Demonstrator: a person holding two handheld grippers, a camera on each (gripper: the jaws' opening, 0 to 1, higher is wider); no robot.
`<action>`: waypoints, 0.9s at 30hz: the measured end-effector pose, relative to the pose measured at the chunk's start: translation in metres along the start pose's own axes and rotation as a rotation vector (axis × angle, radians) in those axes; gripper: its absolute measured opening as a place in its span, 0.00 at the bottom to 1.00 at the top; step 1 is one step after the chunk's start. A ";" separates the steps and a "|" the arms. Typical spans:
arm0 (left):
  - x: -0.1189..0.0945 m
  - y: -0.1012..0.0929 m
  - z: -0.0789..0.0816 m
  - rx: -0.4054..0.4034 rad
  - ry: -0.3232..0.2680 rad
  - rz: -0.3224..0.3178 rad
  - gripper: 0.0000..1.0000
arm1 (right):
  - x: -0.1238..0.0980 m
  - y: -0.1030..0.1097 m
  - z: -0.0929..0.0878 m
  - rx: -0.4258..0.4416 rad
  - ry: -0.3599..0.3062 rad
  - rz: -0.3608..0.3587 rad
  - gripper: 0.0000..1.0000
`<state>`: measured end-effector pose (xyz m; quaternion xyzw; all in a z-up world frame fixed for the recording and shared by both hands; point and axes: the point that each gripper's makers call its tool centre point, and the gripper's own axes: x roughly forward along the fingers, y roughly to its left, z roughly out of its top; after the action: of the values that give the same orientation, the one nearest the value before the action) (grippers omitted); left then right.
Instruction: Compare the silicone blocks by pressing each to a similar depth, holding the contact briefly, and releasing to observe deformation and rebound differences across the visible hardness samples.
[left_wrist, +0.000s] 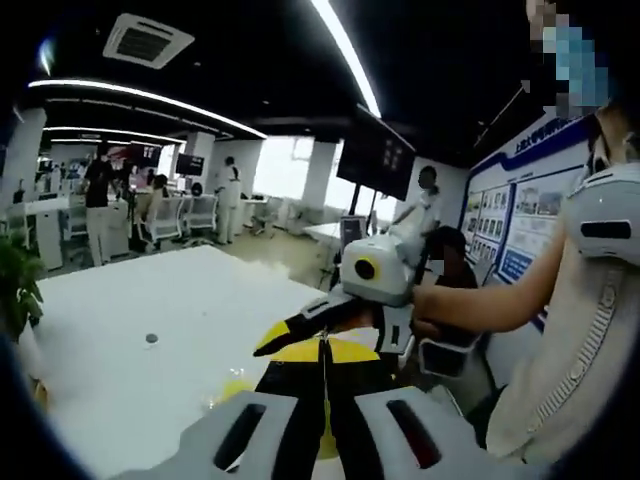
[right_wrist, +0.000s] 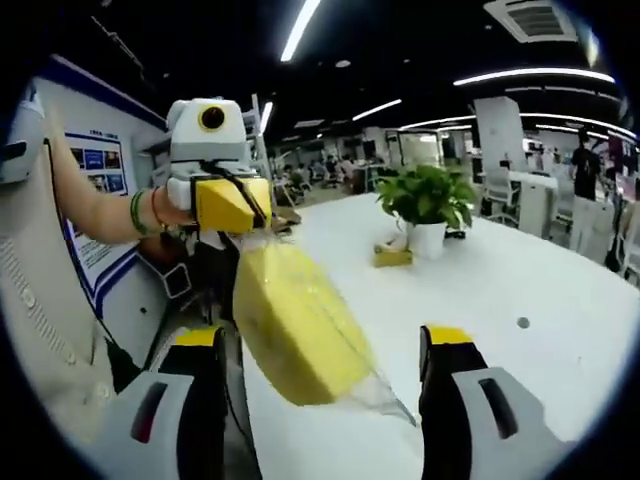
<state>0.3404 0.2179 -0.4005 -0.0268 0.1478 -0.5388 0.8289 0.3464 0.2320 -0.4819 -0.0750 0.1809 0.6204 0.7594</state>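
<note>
- Yellow silicone block (right_wrist: 300, 322), wrapped in clear film, hangs right in front of my right gripper view, up in the air between my two jaws and well above the white worktop (right_wrist: 520, 290).
- Left tongs (right_wrist: 232, 203) come in from the left of that view and pinch the top edge of the wrapped block; I read them as clenched on it, carrying its weight.
- Right tongs (right_wrist: 330, 350) stand released, jaws wide on either side of the block and not touching it as far as I can tell.
- From the left gripper view I see the right tongs (left_wrist: 285, 340) reaching in with a hand (left_wrist: 435, 305) behind them, dark fingers close to the yellow block (left_wrist: 325, 352) just past my own jaws.
- On the worktop sit a potted plant (right_wrist: 428, 200), a small yellowish item (right_wrist: 392, 256) beside it and a tiny dark dot (right_wrist: 522, 322); I make out no other hardness samples.
- My read: no pressing yet, this is still handling, one sample held aloft in its wrapping.
- Next I'd want the block laid flat on the worktop, or steadied firmly, so the right tongs can squeeze to a set depth, hold, then let go; the slippery film could shift under contact.
</note>
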 end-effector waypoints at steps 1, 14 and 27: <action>0.001 0.000 -0.001 0.005 0.009 -0.008 0.00 | 0.000 0.000 -0.001 -0.008 0.007 0.001 0.71; 0.014 -0.004 -0.006 0.093 0.088 -0.098 0.00 | 0.006 0.005 -0.011 -0.121 0.113 0.097 0.47; 0.017 -0.004 -0.017 0.149 0.141 -0.106 0.00 | 0.004 -0.004 -0.020 -0.238 0.174 0.039 0.24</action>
<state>0.3381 0.2032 -0.4197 0.0653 0.1636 -0.5920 0.7865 0.3477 0.2282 -0.5024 -0.2143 0.1727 0.6431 0.7146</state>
